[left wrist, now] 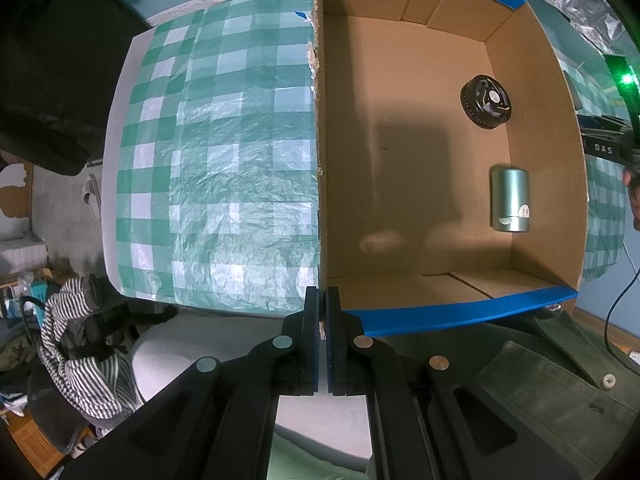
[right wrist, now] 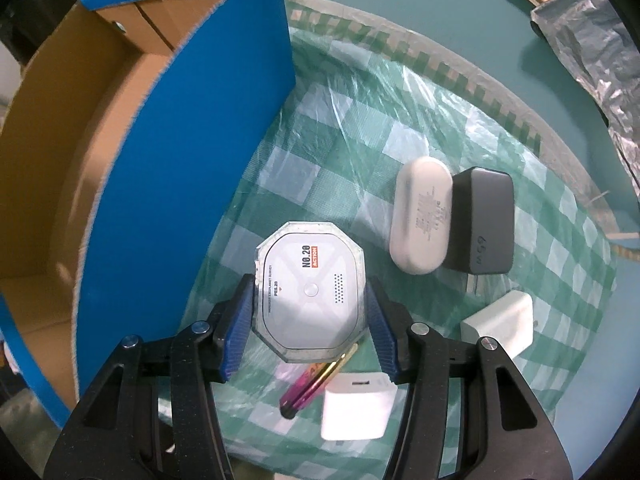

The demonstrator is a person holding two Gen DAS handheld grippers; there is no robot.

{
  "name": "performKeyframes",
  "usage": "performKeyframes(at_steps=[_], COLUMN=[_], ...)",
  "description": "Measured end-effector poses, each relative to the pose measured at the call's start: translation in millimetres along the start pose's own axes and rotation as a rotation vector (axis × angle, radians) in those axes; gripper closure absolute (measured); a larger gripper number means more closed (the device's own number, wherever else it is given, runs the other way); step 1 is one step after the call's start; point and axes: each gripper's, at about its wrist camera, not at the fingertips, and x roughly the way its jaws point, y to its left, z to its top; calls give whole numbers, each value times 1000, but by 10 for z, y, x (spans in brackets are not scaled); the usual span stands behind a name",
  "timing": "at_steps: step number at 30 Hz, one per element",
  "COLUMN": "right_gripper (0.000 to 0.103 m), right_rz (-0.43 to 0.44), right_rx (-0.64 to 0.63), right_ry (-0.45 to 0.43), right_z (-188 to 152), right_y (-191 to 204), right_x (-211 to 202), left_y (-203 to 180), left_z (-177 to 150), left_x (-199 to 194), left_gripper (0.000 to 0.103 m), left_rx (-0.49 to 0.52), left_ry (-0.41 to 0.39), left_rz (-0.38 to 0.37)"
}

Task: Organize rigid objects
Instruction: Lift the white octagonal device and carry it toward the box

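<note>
Right wrist view only: octagonal white case point(right wrist: 310, 294) marked "NO.20 ACTION", centre of frame, clamped between the blue pads of the right tool point(right wrist: 310, 312), lifted above the checked cloth point(right wrist: 360, 152). Under it, a pink-gold pen point(right wrist: 316, 380), touching a white charger cube point(right wrist: 356, 408) at lower centre. Right of centre: white oval case point(right wrist: 420, 216) touching a grey block point(right wrist: 480, 220); another white plug point(right wrist: 500, 320) lower right. Box outer blue wall point(right wrist: 180, 180) fills the left.

Left wrist view only: inside of the cardboard box point(left wrist: 400, 120), right half of frame. On its floor, a black round fan-like part point(left wrist: 485, 102) at upper right and a green cylinder point(left wrist: 510, 199) lying on its side below it, apart. Left tool point(left wrist: 323, 336), bottom centre, jaws pinched tight on the box's near corner wall. Checked cloth on the worktop at left. Green light point(left wrist: 627, 79) at right edge.
</note>
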Motion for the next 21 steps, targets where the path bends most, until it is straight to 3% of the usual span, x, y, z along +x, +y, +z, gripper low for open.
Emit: performKeyframes(at_steps=[21], right_gripper=[49], right_rz=[33], right_rx=[-35], right_ry=[-134], right_z=[159], right_y=[245], right_x=[-919], left_y=[-15], left_z=[-2], left_x=[3], left_gripper=[100], left_rx=[5], left_ry=[0], left_rz=[3])
